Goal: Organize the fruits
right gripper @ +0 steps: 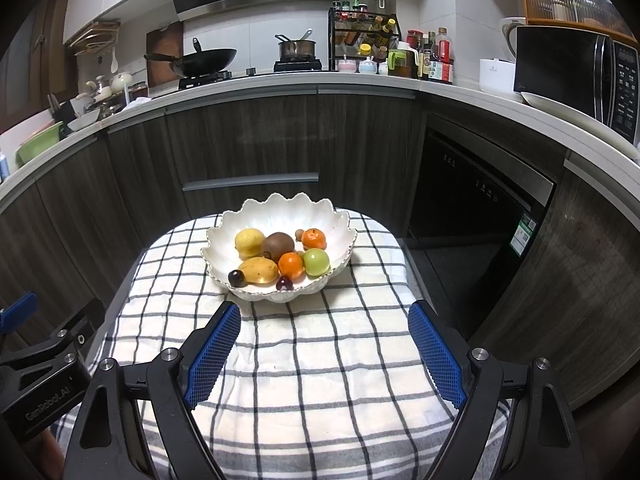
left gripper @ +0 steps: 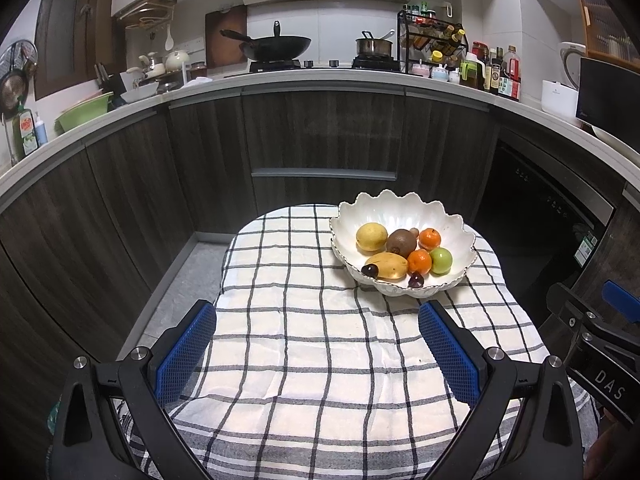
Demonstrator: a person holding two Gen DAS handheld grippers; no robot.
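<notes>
Fruits [right gripper: 280, 258] all sit in the white bowl [right gripper: 256, 216] at the far end of the checked cloth [right gripper: 320, 360] over the table, which looks like the sorted state. Your left gripper [left gripper: 316, 356] and right gripper [right gripper: 324, 354] hang short of the bowl, fingers wide apart and empty, since nothing lies loose to pick.

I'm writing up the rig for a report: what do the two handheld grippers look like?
Both match: the left gripper and right gripper have black, angular frames with silver round bolts, and two fingers faced with blue, mesh-textured pads. White lettering marks the bodies: "DAS" on the right, "GenRobot.AI" on the left. No cables or sleeves show.
</notes>
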